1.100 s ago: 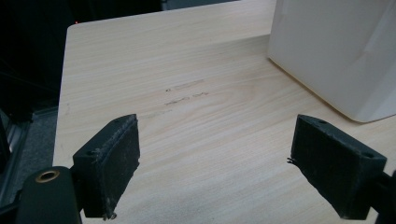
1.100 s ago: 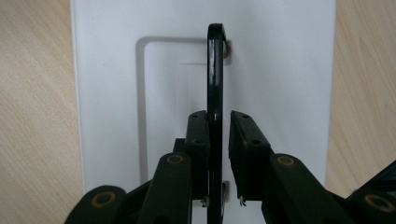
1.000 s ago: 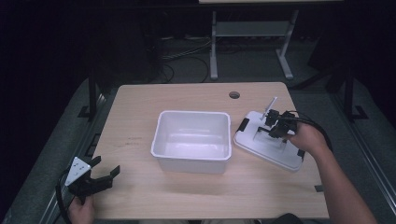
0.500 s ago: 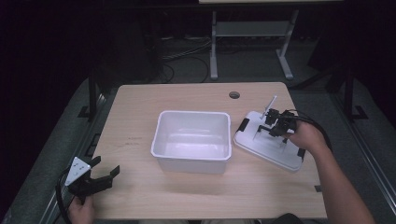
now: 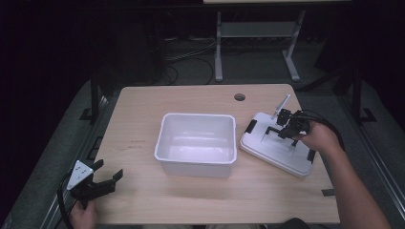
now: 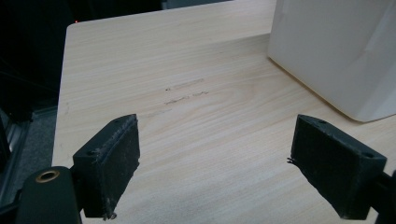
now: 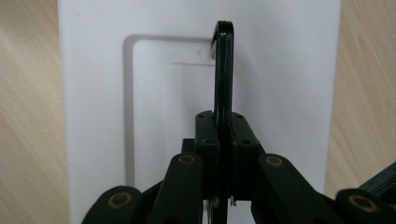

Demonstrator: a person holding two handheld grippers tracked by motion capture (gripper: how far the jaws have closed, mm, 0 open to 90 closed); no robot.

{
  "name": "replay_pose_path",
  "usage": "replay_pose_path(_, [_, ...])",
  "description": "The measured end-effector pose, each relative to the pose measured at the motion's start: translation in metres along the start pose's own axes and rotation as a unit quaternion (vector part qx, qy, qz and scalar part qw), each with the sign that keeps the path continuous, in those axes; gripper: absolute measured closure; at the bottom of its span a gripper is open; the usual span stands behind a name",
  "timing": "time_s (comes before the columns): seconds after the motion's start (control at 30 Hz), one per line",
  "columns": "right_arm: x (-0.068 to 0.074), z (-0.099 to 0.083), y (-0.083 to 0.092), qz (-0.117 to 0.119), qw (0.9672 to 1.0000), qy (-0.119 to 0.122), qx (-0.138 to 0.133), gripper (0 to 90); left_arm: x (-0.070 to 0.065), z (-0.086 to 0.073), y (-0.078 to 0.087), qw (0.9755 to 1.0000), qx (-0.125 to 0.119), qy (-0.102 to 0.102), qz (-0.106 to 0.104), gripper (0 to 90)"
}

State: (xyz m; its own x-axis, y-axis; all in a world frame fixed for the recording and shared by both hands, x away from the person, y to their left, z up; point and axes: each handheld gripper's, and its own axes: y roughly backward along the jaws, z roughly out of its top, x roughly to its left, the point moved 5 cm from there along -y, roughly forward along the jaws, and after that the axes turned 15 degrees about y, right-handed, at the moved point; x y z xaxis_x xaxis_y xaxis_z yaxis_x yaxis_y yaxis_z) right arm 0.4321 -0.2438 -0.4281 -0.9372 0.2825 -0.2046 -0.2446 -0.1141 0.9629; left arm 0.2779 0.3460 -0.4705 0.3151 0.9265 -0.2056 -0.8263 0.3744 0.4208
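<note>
Right claw [image 7: 223,140] clenched on lid handle [image 7: 223,70], ready to lift lid [image 5: 279,150] near table's right edge | left claw [image 5: 102,181] released, idle at near-left corner beside bin [image 5: 197,143].

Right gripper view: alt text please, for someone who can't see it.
The right gripper is shut on the black handle of a white lid, the thin handle standing up edge-on between the two black jaws. The lid lies flat on a light wooden table, which shows on both sides of it.
</note>
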Motion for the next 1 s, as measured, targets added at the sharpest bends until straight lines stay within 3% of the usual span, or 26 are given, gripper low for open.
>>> replay_pose_path(1.0, [0.026,-0.007,0.053,0.014,0.9985,0.046,-0.025,84.4,-0.002,-0.001,-0.002,1.0000,0.003,-0.003,-0.001,15.1])
